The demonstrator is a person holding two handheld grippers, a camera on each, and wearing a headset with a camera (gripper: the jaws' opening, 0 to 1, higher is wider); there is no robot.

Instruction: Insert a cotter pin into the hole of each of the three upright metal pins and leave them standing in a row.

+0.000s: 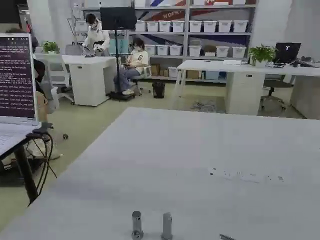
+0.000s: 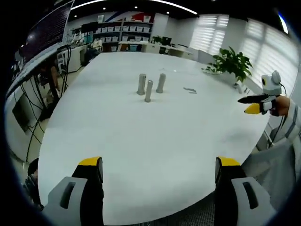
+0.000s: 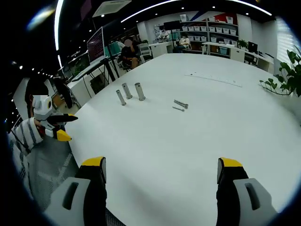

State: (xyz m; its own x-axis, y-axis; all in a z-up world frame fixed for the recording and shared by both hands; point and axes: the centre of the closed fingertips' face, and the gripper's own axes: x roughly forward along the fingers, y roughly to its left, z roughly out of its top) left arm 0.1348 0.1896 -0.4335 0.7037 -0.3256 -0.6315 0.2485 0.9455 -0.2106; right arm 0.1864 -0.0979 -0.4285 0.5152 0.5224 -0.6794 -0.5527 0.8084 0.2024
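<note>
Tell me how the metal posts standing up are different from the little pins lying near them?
The posts stand upright; the little pins lie flat. The posts are thick and round; the little pins are thin slivers. The posts huddle in a close group of three; the little pins lie off to one side. Both are grey metal and rest on the white table.

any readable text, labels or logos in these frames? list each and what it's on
"WOR": start of a word on the banner behind the shelves; the rest is unclear.
"Y": logo on the black laptop lid.
Terminal lines on the monitor: too small to read.
Faint print on the workbench: too blurred to read.
</note>
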